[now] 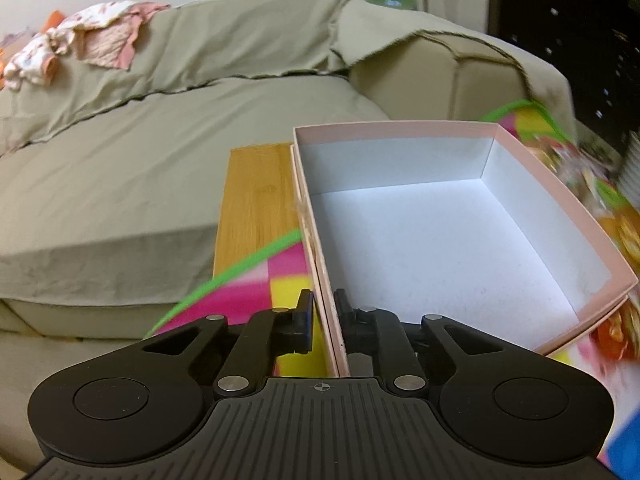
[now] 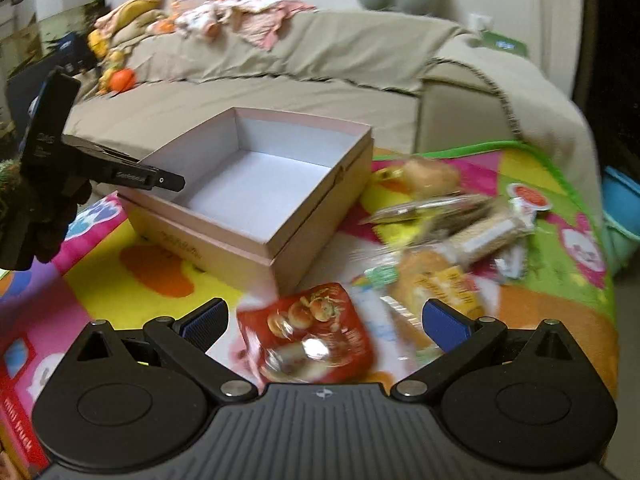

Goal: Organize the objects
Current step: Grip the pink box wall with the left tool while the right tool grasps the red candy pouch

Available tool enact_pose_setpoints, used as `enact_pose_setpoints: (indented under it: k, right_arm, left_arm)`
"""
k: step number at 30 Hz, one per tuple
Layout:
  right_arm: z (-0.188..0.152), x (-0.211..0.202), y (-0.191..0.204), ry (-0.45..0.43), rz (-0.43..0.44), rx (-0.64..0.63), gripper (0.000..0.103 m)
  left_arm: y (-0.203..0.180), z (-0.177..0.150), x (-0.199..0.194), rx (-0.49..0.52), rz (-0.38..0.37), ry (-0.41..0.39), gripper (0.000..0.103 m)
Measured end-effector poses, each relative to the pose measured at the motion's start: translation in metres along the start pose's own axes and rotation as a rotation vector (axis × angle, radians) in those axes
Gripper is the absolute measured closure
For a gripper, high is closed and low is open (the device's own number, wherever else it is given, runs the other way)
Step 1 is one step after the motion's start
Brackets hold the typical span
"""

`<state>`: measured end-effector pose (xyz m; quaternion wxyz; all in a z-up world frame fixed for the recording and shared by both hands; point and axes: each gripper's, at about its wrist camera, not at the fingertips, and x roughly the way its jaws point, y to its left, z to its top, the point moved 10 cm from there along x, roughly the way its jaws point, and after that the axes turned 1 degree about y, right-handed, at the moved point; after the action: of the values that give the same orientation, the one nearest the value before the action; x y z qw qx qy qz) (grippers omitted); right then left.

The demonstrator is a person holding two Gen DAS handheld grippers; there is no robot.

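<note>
An empty pink box (image 1: 440, 240) with a white inside stands on a colourful play mat. My left gripper (image 1: 325, 320) is shut on the box's near-left wall, one finger inside and one outside. In the right wrist view the box (image 2: 256, 184) sits at centre left with the left gripper (image 2: 100, 168) clamped on its left rim. My right gripper (image 2: 324, 320) is open just above a red snack packet (image 2: 312, 332). Several wrapped snacks (image 2: 448, 232) lie in a pile right of the box.
The mat (image 2: 160, 280) lies in front of a sofa (image 1: 160, 120) under a beige cover, with clothes (image 1: 80, 44) on its back. A wooden board (image 1: 256, 204) lies left of the box. A teal bin (image 2: 620, 208) stands far right.
</note>
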<state>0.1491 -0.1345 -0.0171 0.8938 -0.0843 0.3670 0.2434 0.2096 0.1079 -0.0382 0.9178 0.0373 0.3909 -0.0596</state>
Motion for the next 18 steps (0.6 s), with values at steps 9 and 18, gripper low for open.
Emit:
enact_pose_setpoints:
  k: [9, 18]
  right_arm:
    - [-0.023, 0.028, 0.018, 0.056, -0.01, -0.109, 0.0]
    - [-0.026, 0.045, 0.003, 0.065, 0.056, -0.084, 0.0]
  left_arm:
    - [0.006, -0.013, -0.003, -0.143, 0.005, -0.004, 0.09]
    - [0.003, -0.016, -0.008, -0.204, 0.013, -0.006, 0.091]
